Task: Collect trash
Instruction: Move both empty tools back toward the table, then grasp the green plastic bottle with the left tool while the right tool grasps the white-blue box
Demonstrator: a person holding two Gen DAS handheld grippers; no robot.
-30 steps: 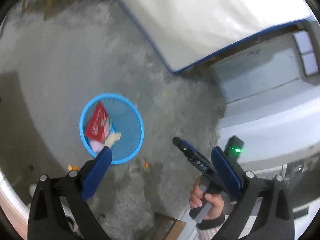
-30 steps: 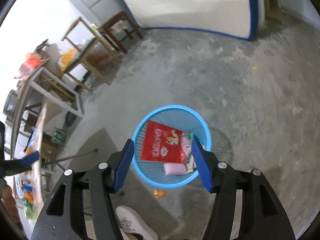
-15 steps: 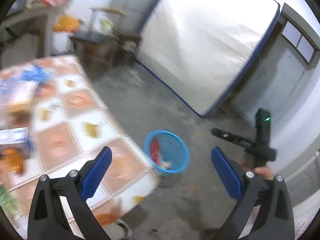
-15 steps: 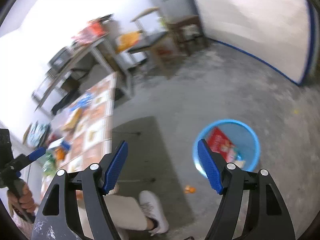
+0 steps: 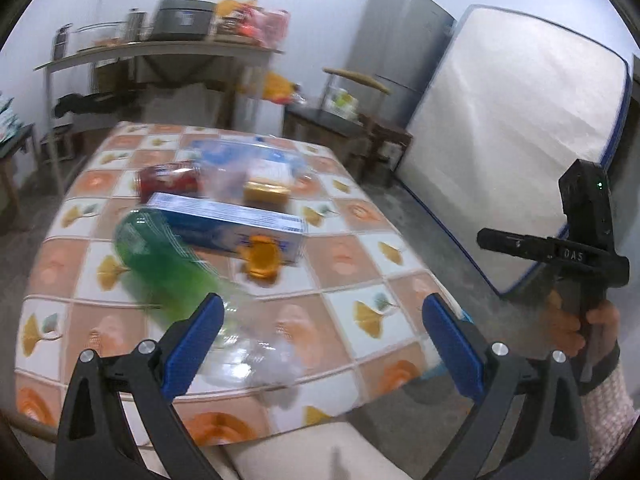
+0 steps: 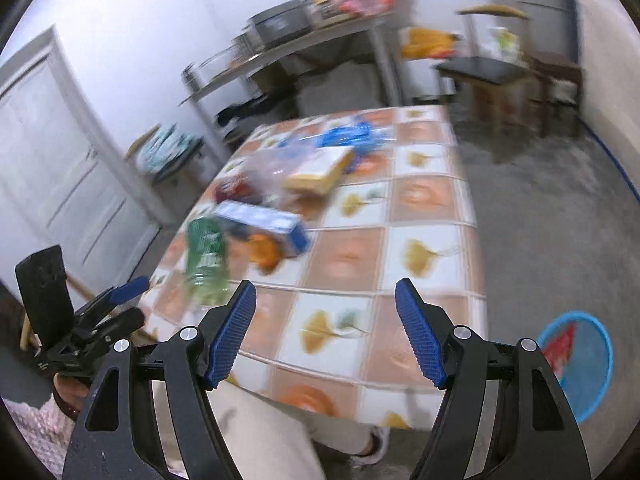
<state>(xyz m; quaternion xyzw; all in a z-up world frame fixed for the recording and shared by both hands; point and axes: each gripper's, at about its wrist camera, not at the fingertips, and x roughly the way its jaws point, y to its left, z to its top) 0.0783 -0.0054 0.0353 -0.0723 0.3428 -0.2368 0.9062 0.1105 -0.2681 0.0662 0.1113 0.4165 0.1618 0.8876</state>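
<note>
Both tongs, left [image 5: 320, 330] and right [image 6: 325, 330], wide open, empty; green bottle [image 5: 160, 256], blue box [image 5: 236, 226] ahead on table [image 5: 352, 248].

The person is wearing a pink-and-white knitted sleeve [image 5: 608, 408] with a dark cuff, cream trousers [image 6: 256, 436] and a white sneaker [image 6: 374, 446], gripping black-framed tools whose blue ribbed fingers [image 6: 418, 338] are carrying silver screws.
</note>
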